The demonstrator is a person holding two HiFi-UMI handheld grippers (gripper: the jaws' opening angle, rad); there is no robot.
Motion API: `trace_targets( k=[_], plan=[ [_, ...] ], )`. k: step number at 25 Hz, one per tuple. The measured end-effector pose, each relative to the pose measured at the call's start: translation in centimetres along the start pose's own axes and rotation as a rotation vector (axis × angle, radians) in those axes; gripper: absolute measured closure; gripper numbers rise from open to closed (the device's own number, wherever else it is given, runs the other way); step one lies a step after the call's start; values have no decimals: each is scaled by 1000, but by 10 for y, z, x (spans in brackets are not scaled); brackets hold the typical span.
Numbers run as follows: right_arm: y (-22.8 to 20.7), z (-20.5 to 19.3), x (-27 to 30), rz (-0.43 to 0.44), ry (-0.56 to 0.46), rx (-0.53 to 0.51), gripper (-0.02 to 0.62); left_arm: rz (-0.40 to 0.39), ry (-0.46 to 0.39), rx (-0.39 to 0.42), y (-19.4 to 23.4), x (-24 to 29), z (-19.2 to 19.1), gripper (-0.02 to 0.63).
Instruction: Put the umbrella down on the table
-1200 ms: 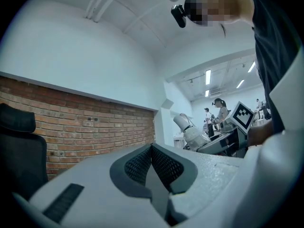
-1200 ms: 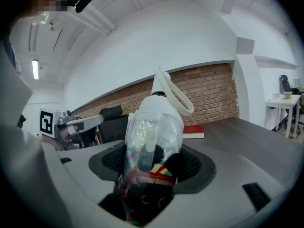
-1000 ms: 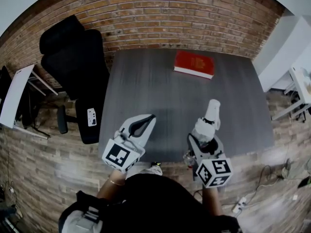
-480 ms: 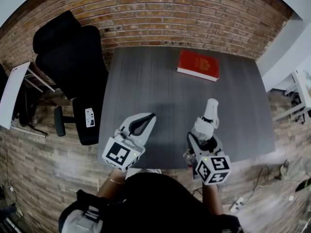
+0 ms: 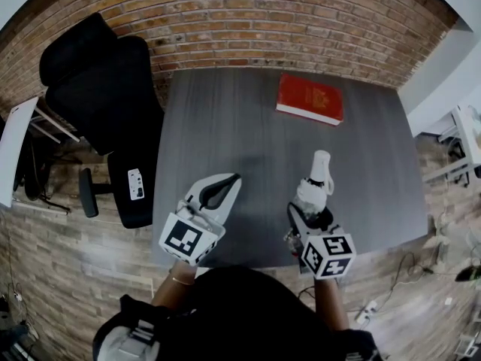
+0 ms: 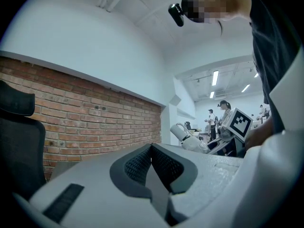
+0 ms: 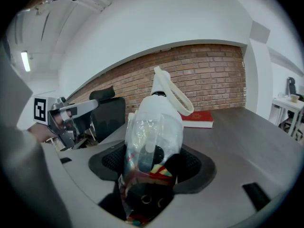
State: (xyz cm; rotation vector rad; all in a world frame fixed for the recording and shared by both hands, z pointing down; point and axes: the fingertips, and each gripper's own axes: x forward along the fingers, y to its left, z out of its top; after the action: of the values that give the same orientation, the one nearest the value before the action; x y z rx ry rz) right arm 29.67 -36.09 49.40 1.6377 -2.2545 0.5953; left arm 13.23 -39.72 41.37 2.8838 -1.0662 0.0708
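Note:
A folded umbrella [image 5: 316, 185] in a clear plastic sleeve, with a white handle and strap at its far end, sticks out of my right gripper [image 5: 308, 215], which is shut on its dark lower end. It points out over the grey table [image 5: 225, 126], close to the near edge. In the right gripper view the umbrella [image 7: 154, 127] fills the gap between the jaws of the right gripper [image 7: 152, 167]. My left gripper [image 5: 223, 187] hovers left of it over the table's near edge, shut with nothing in it. Its pads [image 6: 164, 163] meet in the left gripper view.
A red book [image 5: 310, 98] lies at the table's far right, also seen as the book [image 7: 197, 119] behind the umbrella. A black office chair [image 5: 98, 89] stands left of the table. A brick wall [image 5: 263, 21] runs behind. A white desk [image 5: 466, 134] stands at the right.
Both grippers have moved forward over the table's near edge and sunk a little. The umbrella stays in the right gripper, and the left gripper stays shut.

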Motion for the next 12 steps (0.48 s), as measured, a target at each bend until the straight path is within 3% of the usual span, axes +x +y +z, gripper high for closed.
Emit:
trace_targets(
  k=[12],
  plan=[
    [2, -14, 37, -2, 84, -15, 310, 12, 12, -26, 30, 5, -13, 603]
  ],
)
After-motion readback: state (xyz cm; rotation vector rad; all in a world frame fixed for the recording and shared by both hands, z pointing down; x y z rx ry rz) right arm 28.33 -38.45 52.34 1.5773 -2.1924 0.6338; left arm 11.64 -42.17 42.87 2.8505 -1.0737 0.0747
